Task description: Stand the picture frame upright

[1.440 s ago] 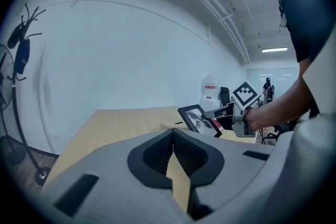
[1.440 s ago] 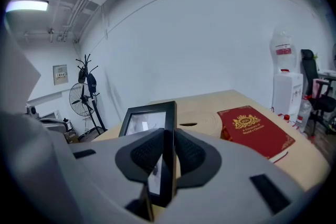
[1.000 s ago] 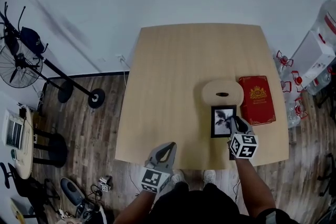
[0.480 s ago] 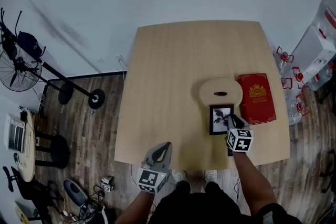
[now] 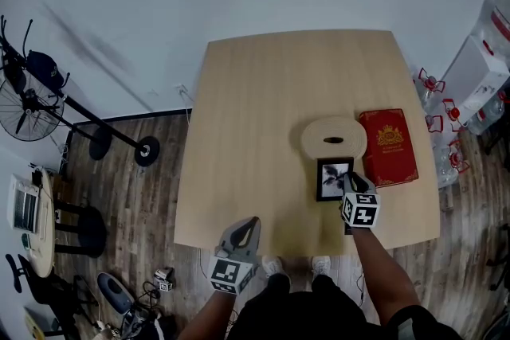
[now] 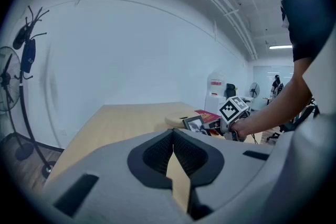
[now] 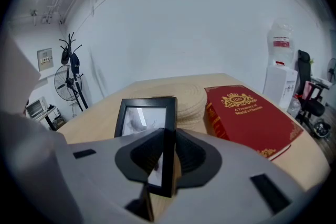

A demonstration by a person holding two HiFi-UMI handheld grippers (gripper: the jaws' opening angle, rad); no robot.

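Picture frame (image 5: 327, 177), clamped by its right edge in your right gripper (image 5: 349, 182), has sunk toward the table (image 5: 255, 131) at the mat's (image 5: 334, 138) 6 o'clock, probably ready to stand; your left gripper (image 5: 249, 231) sits closed and empty.

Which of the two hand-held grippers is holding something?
The right hand-held gripper: its jaws clamp the picture frame by one side. The left hand-held gripper holds nothing.
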